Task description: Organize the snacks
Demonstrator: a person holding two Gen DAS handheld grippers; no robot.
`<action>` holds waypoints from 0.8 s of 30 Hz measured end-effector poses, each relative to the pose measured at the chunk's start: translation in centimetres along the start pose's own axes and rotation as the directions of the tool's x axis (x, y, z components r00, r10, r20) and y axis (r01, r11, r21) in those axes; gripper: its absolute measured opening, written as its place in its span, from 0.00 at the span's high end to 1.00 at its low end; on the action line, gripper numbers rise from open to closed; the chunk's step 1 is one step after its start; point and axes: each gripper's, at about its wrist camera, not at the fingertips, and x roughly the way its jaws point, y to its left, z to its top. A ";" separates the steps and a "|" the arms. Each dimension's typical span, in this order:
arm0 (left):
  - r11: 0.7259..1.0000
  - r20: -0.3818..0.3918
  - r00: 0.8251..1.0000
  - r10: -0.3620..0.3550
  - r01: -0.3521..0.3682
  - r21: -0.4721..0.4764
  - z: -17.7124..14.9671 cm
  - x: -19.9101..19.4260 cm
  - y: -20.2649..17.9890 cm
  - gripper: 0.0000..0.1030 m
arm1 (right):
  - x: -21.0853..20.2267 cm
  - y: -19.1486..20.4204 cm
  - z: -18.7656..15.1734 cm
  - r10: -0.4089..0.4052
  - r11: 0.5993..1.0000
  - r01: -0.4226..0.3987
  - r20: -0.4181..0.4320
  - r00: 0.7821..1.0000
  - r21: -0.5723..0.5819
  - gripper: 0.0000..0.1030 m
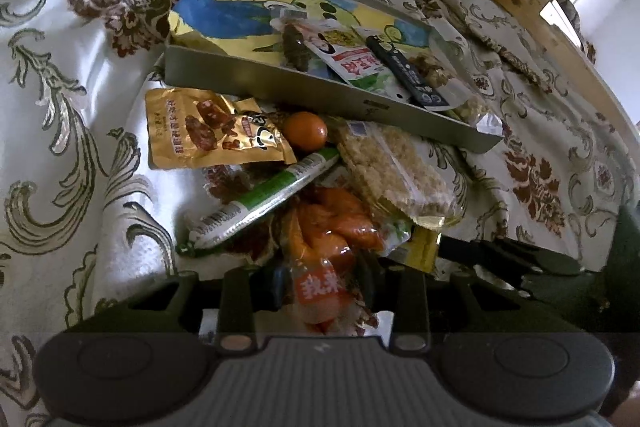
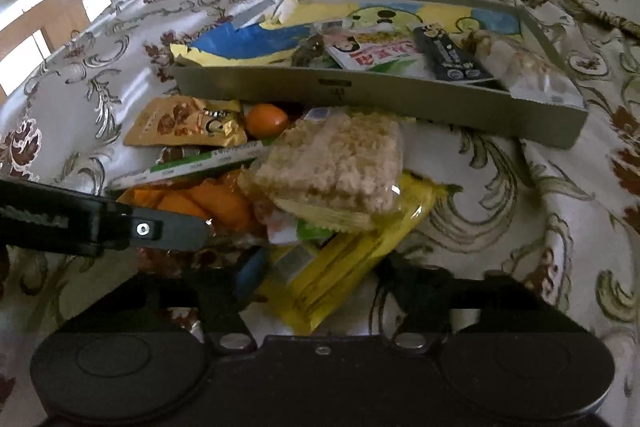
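The clear crinkly packet of orange snacks (image 1: 328, 259) lies at the near edge of the loose pile on the floral satin cloth (image 1: 72, 131), and the left gripper (image 1: 324, 291) has its fingers (image 1: 276, 287) closed narrowly on either side of it, apparently pinching it. Just beyond lie a green-and-white stick pack (image 1: 264, 199), a gold foil pouch (image 1: 208, 131) and a clear-wrapped rice cake block (image 2: 332, 163). Farther off sits the shallow grey tray (image 1: 304, 91), already holding several packets. The right gripper (image 2: 316, 279) hovers spread wide over a yellow wrapper (image 2: 344, 263), holding nothing. Sorting looks partway done; next the orange packet needs lifting clear and carrying to the tray.
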 end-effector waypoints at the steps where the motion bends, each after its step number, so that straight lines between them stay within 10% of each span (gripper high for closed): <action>1: 1.000 0.003 1.000 0.009 -0.009 0.011 -0.2 -0.2 -0.3 0.62 | -0.3 0.1 -0.1 -0.005 1.000 0.005 -0.006 1.000 0.002 0.46; 24: 0.997 0.047 0.997 0.058 -0.060 0.045 -2.4 -2.3 -1.5 0.63 | -2.7 -3.2 -0.5 0.157 0.944 -0.150 -0.001 0.988 0.295 0.76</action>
